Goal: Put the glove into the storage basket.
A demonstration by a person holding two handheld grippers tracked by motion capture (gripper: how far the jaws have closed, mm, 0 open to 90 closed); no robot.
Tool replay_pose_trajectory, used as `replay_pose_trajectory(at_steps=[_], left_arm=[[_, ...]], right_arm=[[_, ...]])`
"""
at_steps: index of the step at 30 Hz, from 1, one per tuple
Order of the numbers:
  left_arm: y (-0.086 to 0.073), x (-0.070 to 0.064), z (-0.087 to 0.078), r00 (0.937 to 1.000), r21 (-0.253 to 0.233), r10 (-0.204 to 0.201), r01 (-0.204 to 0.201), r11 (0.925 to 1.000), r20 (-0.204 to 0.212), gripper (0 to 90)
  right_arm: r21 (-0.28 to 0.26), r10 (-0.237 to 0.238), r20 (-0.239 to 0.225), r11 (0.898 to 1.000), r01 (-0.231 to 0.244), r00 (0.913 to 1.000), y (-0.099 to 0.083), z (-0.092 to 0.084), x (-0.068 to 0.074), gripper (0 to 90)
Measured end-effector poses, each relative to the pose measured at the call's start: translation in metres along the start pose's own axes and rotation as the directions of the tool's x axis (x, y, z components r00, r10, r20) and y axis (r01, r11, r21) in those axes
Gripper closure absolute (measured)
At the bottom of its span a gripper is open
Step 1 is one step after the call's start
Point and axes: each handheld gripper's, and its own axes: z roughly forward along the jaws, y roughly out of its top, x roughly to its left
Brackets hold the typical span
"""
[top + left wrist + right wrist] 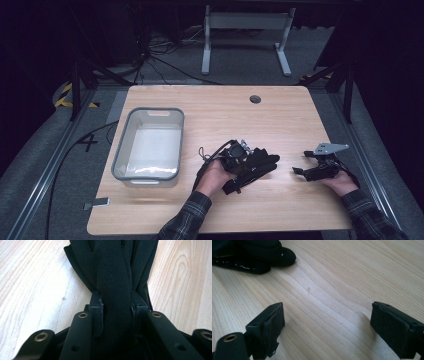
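**Black glove pinched on the wooden surface**

At the left of the light wooden surface point(280, 107) stood a translucent grey-rimmed plastic bin point(148, 145), rectangular with rounded corners, its pale floor bare. A small grey tab point(97, 203) lay near the surface's front left corner.

Right of the bin, near the middle of the surface, the left hand-held gripper point(245, 160) was pinching a black fabric glove point(255, 165). In the high view the glove lay flat on the wood, stretched from the person's left hand point(212, 177) out toward the right, its fingertips pointing away from the bin. In the left gripper view the glove point(116, 277) looked matte and finely woven, with stitched seams running along its length; the two pads point(98, 312) pressed on a gathered fold of it from both sides, and the cloth fanned wider beyond them, resting on the wood.

Further right, well apart from the glove, the right hand-held gripper point(299, 162) rested low at the surface, carrying a grey three-cornered plate, with the person's right hand point(342, 182) behind it. Its jaws were spread wide with nothing but bare wood grain between the worn black pads point(273, 325). In the right gripper view the glove's rounded dark fingertips point(284, 255) lay at the upper left, apart from those pads.

A round grey grommet point(255, 99) sat near the far edge.
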Motion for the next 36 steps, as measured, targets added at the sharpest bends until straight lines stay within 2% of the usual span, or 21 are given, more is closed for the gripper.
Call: replay_pose_trajectory(at_steps=[5, 6, 12, 13, 19, 21, 23, 24, 25, 26, 29, 30, 36], left_arm=[[0.000, -0.001, -0.018, 0.9987, -0.034, -0.045, 0.044, 0.9985, -0.023, 70.6], [0.001, -0.001, -0.023, 0.9986, -0.032, -0.043, 0.042, 0.9986, -0.030, 70.6], [0.002, 0.000, -0.046, 0.9935, -0.079, -0.099, 0.094, 0.9924, -0.057, 70.6], [0.002, 0.000, -0.046, 0.9935, -0.079, -0.099, 0.094, 0.9924, -0.057, 70.6], [0.002, 0.004, -0.074, 0.9868, -0.128, -0.136, 0.125, 0.9839, -0.087, 70.5], [0.002, 0.004, -0.078, 0.9860, -0.133, -0.137, 0.124, 0.9834, -0.096, 70.4], [0.002, 0.006, -0.092, 0.9823, -0.151, -0.150, 0.132, 0.9797, -0.112, 70.4], [0.002, 0.006, -0.092, 0.9823, -0.151, -0.150, 0.132, 0.9797, -0.112, 70.4], [0.000, 0.009, -0.101, 0.9796, -0.162, -0.157, 0.136, 0.9774, -0.125, 70.4], [0.000, 0.009, -0.101, 0.9796, -0.162, -0.157, 0.136, 0.9774, -0.125, 70.4], [-0.005, 0.015, -0.120, 0.9734, -0.198, -0.181, 0.151, 0.9684, -0.141, 70.2], [-0.005, 0.015, -0.120, 0.9734, -0.198, -0.181, 0.151, 0.9684, -0.141, 70.2], [-0.025, 0.027, -0.151, 0.9550, -0.242, -0.235, 0.188, 0.9519, -0.181, 70.2]], right_arm=[[0.000, 0.000, 0.000, 1.000, 0.000, 1.0000, 0.000, 0.000, 0.000, 12.5], [0.000, 0.000, 0.000, 1.000, 0.000, 1.0000, 0.000, 0.000, 0.000, 12.5], [0.000, 0.001, 0.000, 1.000, -0.001, 1.0000, 0.000, 0.000, 0.000, 12.5], [0.000, 0.001, 0.000, 1.000, -0.001, 1.0000, 0.000, 0.000, 0.000, 12.5], [0.001, 0.001, 0.000, 1.000, -0.001, 1.0000, 0.000, 0.000, 0.000, 12.5], [0.001, 0.001, 0.000, 1.000, -0.001, 1.0000, 0.000, 0.000, 0.000, 12.5], [0.001, 0.001, 0.000, 1.000, -0.001, 1.0000, 0.000, 0.000, 0.000, 12.5], [0.001, 0.001, 0.000, 1.000, -0.001, 1.0000, 0.000, 0.000, 0.000, 12.5], [0.001, 0.001, 0.000, 1.000, -0.001, 1.0000, 0.000, 0.000, 0.000, 12.5], [0.001, 0.001, 0.000, 1.000, -0.001, 1.0000, 0.000, 0.000, 0.000, 12.5], [0.001, 0.001, 0.000, 1.000, -0.001, 1.0000, 0.000, 0.000, 0.000, 12.6], [0.001, 0.001, 0.000, 1.000, -0.001, 1.0000, 0.000, 0.000, 0.000, 12.6], [0.000, 0.004, 0.002, 1.000, -0.004, 1.0000, 0.000, 0.000, 0.000, 12.6]])
